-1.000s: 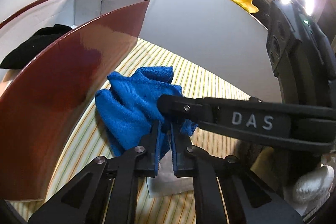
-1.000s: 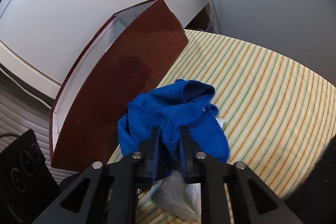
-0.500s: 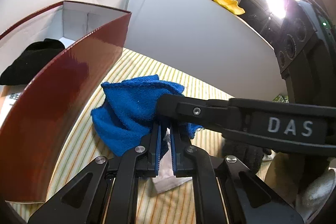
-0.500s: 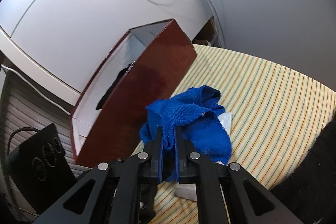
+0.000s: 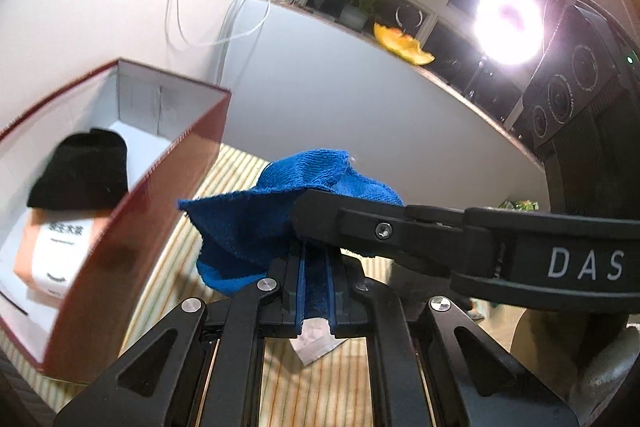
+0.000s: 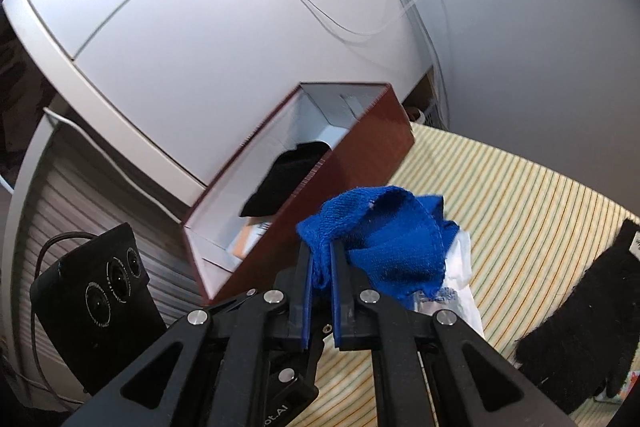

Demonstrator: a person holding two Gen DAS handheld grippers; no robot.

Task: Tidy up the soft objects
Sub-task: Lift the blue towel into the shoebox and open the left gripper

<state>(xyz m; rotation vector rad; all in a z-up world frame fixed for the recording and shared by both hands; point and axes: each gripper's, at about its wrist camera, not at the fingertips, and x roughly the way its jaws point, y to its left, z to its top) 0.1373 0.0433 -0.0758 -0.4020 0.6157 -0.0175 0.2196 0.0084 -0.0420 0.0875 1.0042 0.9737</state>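
Note:
A blue towel [image 5: 256, 227] [image 6: 384, 227] hangs in the air above the striped cloth, pinched from two sides. My left gripper [image 5: 314, 267] is shut on one fold of it. My right gripper [image 6: 322, 263] is shut on another fold and crosses the left wrist view as a black bar [image 5: 440, 239]. To the left stands a dark red box [image 5: 132, 211] [image 6: 360, 163] with a white inside. It holds a black soft item [image 5: 80, 167] [image 6: 288, 175] on top of an orange and white package [image 5: 52, 251].
A white plastic packet [image 6: 460, 267] lies on the striped cloth [image 6: 520, 195] under the towel. A black glove [image 6: 588, 303] lies at the right. A black speaker [image 6: 92, 303] stands left of the box. A grey wall and a window sill rise behind.
Both grippers have lifted the blue towel off the striped cloth and up to about the height of the box rim. The inside of the box has come into view.

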